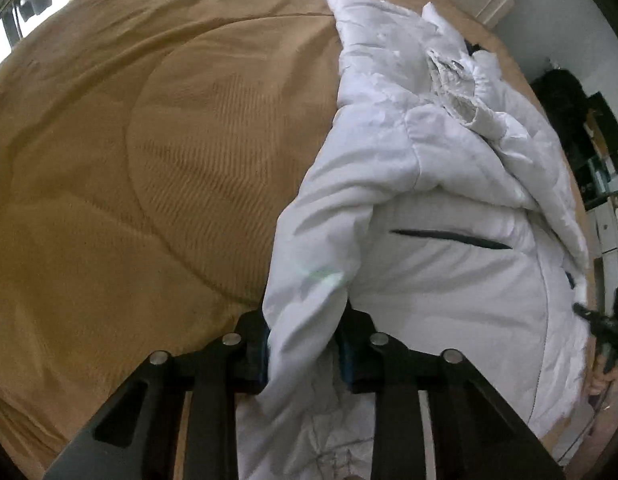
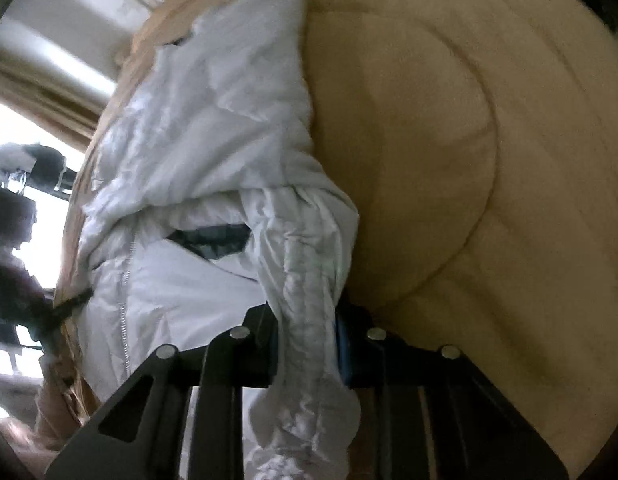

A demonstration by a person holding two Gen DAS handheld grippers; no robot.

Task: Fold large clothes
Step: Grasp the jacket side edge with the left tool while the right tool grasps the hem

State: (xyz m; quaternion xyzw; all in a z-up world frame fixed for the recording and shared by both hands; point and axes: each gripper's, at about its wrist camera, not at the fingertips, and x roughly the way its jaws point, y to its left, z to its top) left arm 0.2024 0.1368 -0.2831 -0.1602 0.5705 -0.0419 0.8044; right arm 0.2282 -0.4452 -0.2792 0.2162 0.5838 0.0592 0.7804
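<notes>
Left tool point(image 1: 305, 344): closed on a bunched fold of the white jacket point(image 1: 449, 264); cloth is pinched between both black fingers and trails back under the frame.
Right tool point(image 2: 305, 344): closed on a twisted, rope-like part of the white jacket point(image 2: 197, 152), which is seen spilling past the fingers toward the camera.
Jacket position: laid on the bed over the tan quilt point(image 1: 149, 152), along its right side in the left wrist view.
Jacket details: a dark slit pocket point(image 1: 449, 239) is seen at mid-body; a zipper point(image 2: 125, 320) is seen running down the left part in the right wrist view.
Far end: crumpled folds are piled toward the far edge of the bed.
Background: a pale wall point(image 1: 557, 12) is seen beyond the quilt.
</notes>
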